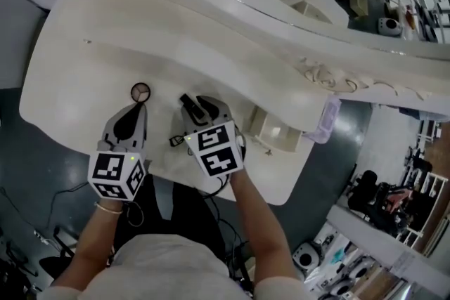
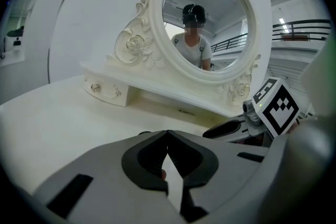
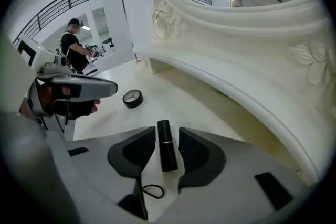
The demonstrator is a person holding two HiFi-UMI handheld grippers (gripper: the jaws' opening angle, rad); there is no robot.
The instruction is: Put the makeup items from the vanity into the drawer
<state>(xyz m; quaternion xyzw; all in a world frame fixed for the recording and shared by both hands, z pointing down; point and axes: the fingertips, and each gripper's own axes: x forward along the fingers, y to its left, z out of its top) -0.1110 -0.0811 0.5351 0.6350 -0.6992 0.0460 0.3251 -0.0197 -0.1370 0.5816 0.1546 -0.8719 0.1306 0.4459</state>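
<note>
A black lipstick (image 3: 167, 145) lies on the white vanity top (image 1: 84, 91), between the jaws of my right gripper (image 3: 168, 131), which is open with a gap on each side of the tube. In the head view the lipstick (image 1: 188, 105) shows just ahead of that gripper (image 1: 194, 109). A round black compact (image 1: 140, 91) rests on the top just beyond the tips of my left gripper (image 1: 138, 107); the compact (image 3: 132, 98) also appears in the right gripper view. The left gripper (image 2: 168, 134) has its tips together and holds nothing I can make out.
An open drawer (image 1: 273, 131) stands to the right of my right gripper, under the vanity's raised shelf (image 1: 232, 60). The oval mirror (image 2: 210, 23) rises behind. A small black elastic loop (image 3: 152, 191) lies under the right gripper. A lilac box (image 1: 328, 119) sits at the table's right edge.
</note>
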